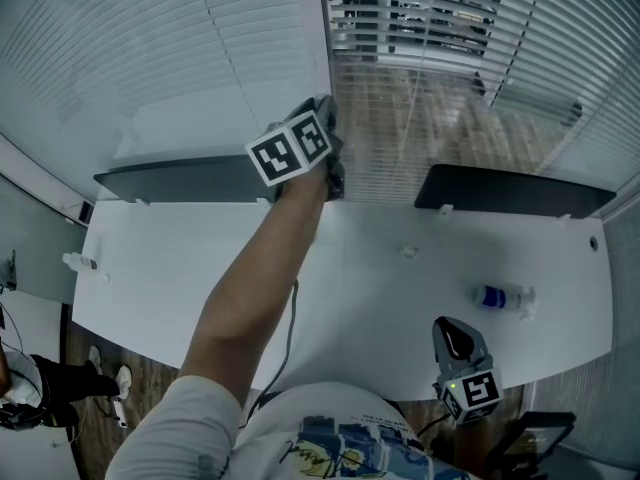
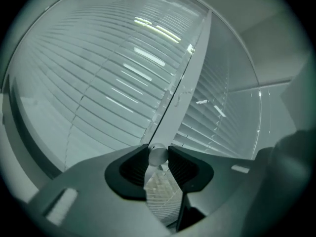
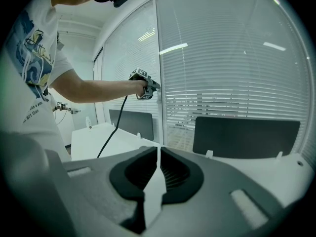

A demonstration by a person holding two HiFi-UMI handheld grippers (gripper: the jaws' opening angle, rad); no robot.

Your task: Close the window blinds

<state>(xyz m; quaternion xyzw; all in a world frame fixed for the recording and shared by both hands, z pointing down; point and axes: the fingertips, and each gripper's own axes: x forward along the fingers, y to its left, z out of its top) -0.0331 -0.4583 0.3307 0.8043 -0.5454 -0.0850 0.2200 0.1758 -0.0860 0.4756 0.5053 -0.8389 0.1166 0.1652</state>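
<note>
Two grippers in play: the left gripper (image 1: pixel 332 148) is up at the window, jaws clamped on one wand (image 2: pixel 158 155) between two blinds (image 1: pixel 150 58). The right gripper (image 1: pixel 455 333) sits at the desk (image 1: pixel 300 268) edge, jaws together, empty. Two dark screens (image 1: pixel 180 180), one bottle (image 1: pixel 500 296).

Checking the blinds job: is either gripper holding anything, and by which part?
The left gripper clamps the blinds' tilt wand near its bottom end; the right gripper holds nothing.

Light: cool, dim, even, teal cast; some brightness filters through window blinds (image 1: pixel 420 28). Glare: bright lamp streaks across slats in left gripper view. Distortion: heavy fisheye, black vignetted corners in gripper views. Focus: near foreground soft
</note>
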